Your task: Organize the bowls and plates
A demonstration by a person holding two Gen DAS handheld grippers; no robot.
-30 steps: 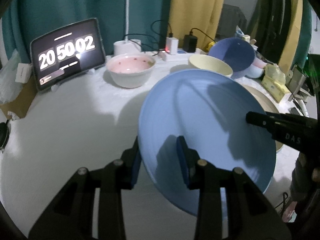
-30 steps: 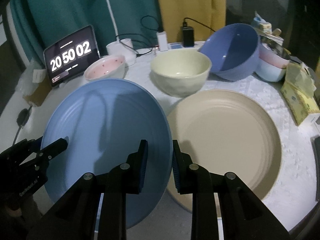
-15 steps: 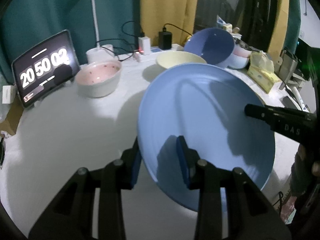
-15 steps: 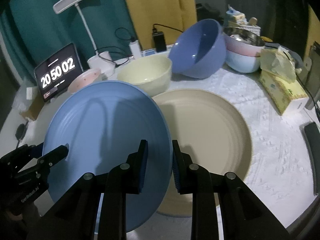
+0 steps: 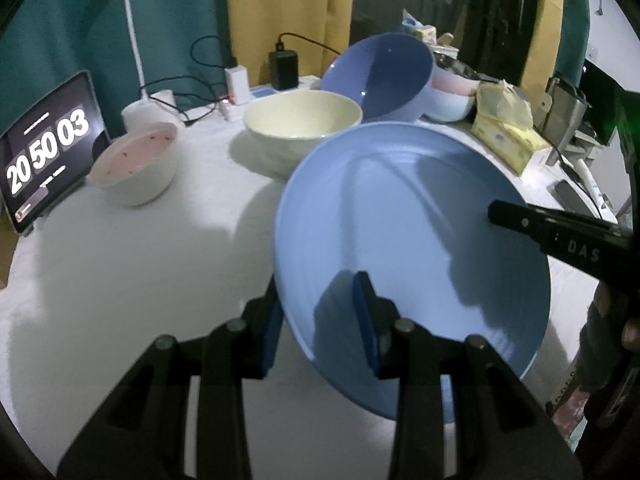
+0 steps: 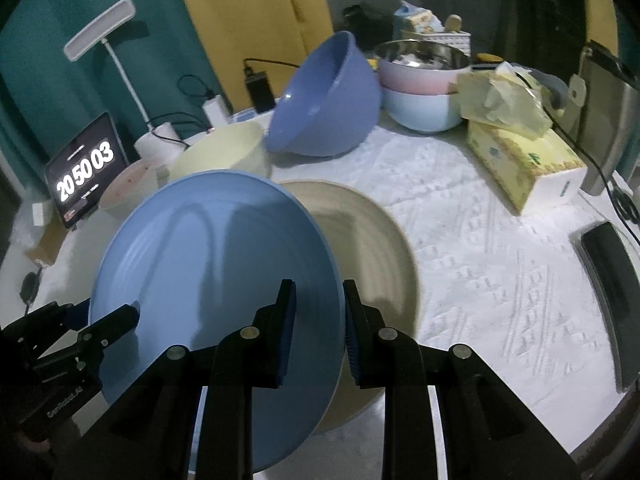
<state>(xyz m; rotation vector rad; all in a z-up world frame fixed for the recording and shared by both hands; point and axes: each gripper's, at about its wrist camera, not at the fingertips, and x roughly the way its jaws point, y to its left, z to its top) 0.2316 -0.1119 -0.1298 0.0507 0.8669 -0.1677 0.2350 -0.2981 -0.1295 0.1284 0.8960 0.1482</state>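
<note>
Both tools, left tool (image 5: pixel 320 320) and right tool (image 6: pixel 319 328), pinch opposite rims of the round light-blue plate (image 6: pixel 216 280); centre it level over the round beige plate (image 6: pixel 372 248), then release both together.

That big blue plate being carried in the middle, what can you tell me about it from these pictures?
The blue plate is large, round and shallow, pale matte blue with faint rings near its raised rim; it looks like plastic, though I can't be sure. It is empty, held tilted above the white tablecloth. The left gripper clamps one edge and the right gripper the opposite edge. In the right view it overlaps the beige plate lying on the table; whether they touch is unclear.
</note>
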